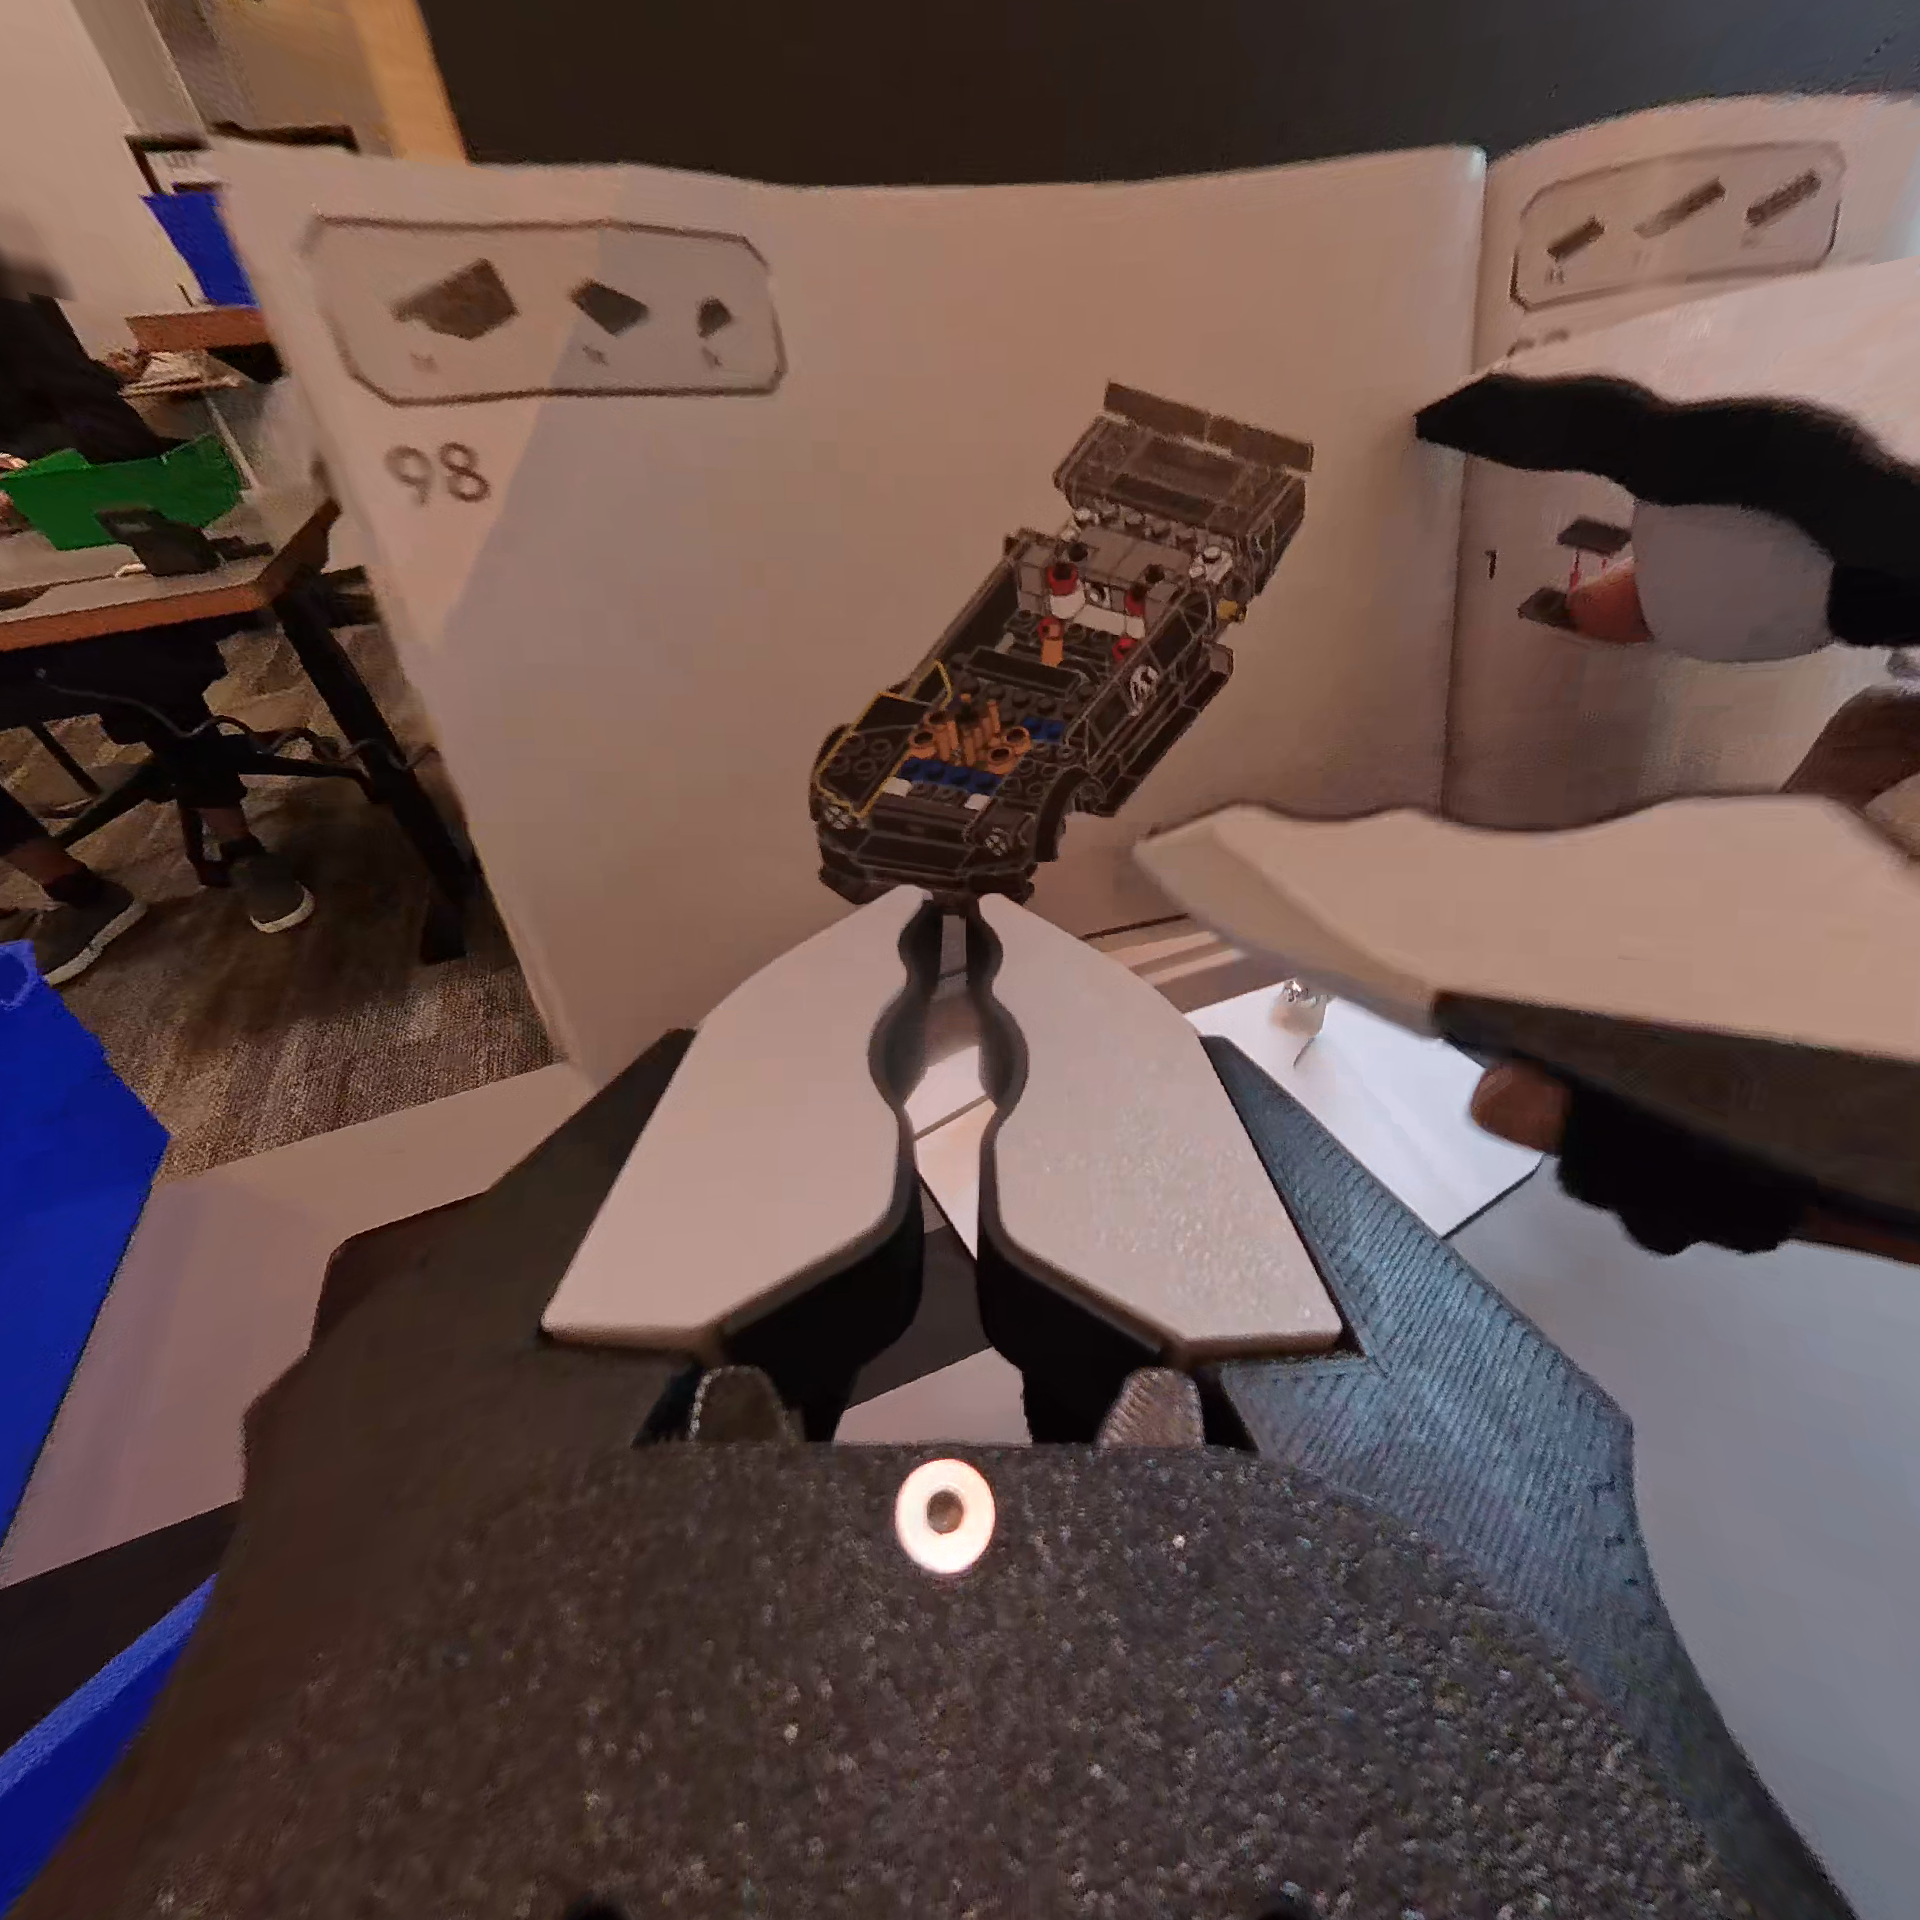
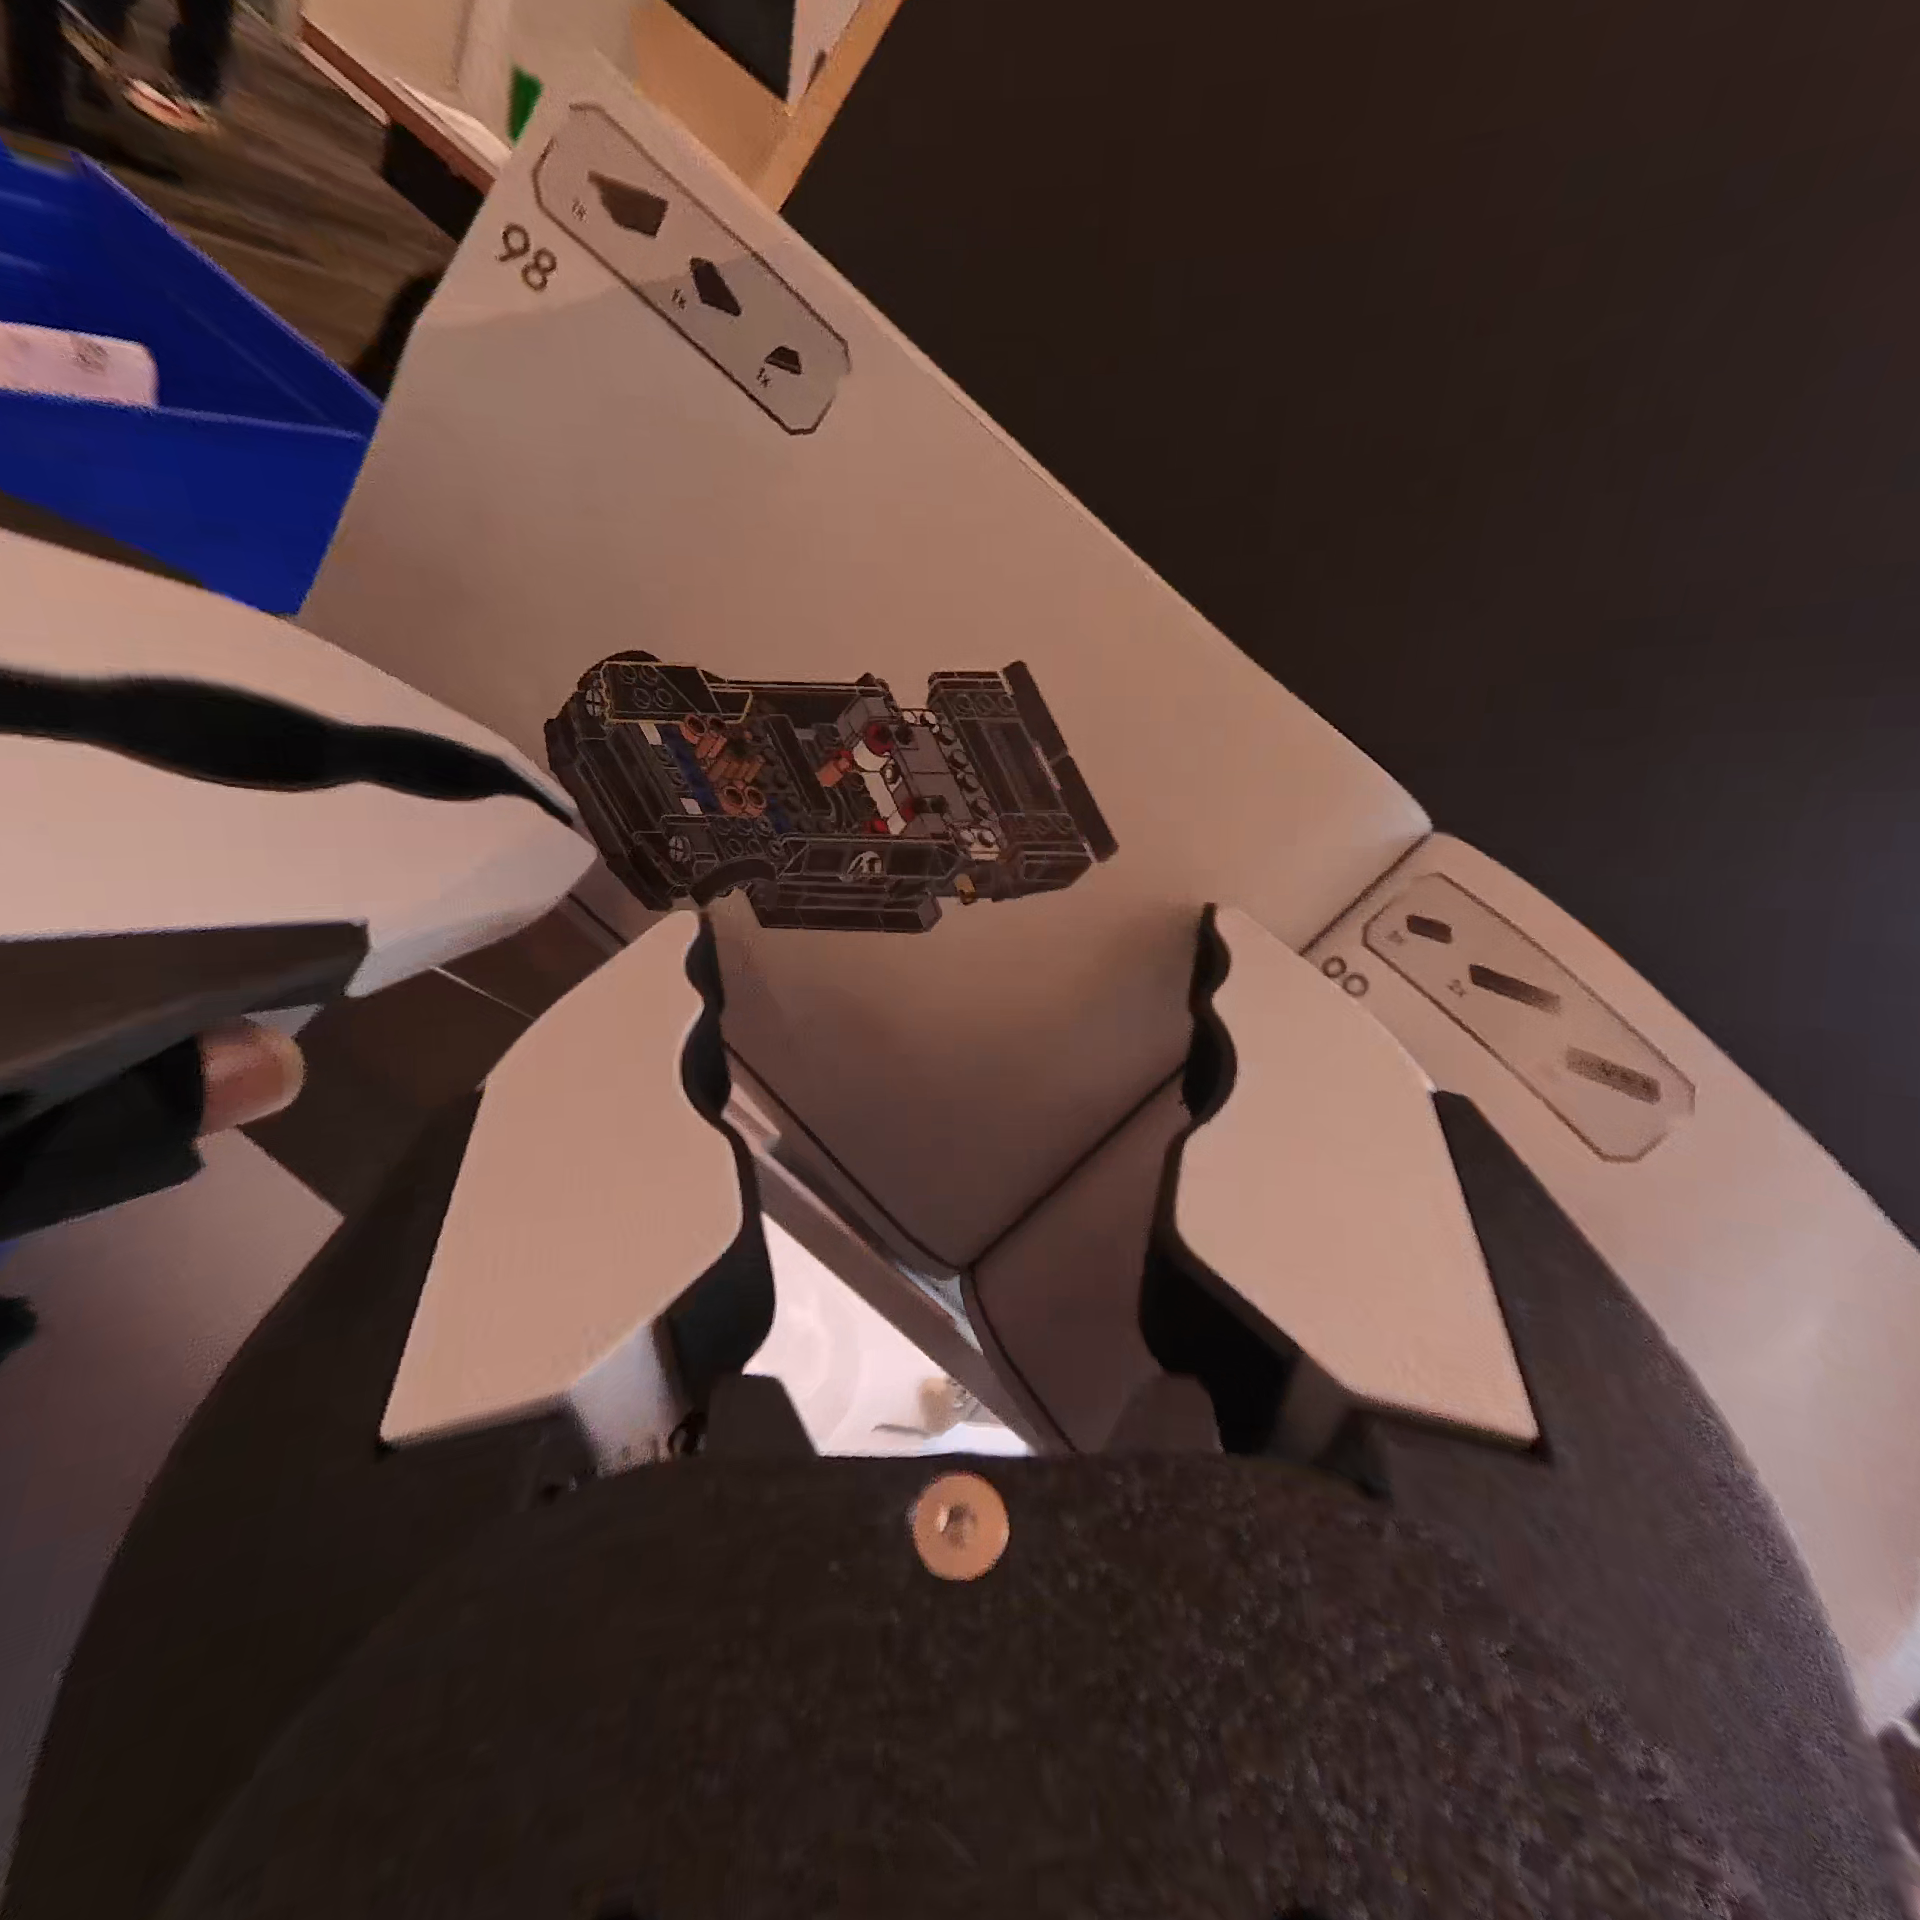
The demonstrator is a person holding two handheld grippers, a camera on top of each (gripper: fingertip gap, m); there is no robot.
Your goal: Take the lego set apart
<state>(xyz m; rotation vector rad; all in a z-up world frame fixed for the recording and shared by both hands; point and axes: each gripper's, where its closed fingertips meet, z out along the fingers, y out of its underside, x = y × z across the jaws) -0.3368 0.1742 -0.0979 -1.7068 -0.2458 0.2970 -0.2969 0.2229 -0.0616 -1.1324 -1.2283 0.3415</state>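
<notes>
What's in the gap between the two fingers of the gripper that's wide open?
In the right wrist view, the right gripper is open around only the bare white page of the instruction booklet, below its printed car drawing. No real brick shows there.

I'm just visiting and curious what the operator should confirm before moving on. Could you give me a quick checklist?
1. Page held: ok. The left gripper looks shut on the lower edge of the upright booklet page.
2. Other gripper free: ok. The right gripper is open and empty, pointing at the booklet's fold.
3. Lego set in sight: not ok. Only the printed car picture shows, and no real model is in either view.
4. Grippers clear of each other: ok. They are close but apart.
5. Bin for parts: cannot tell. A blue bin stands to the side, but its contents are hidden.
</notes>
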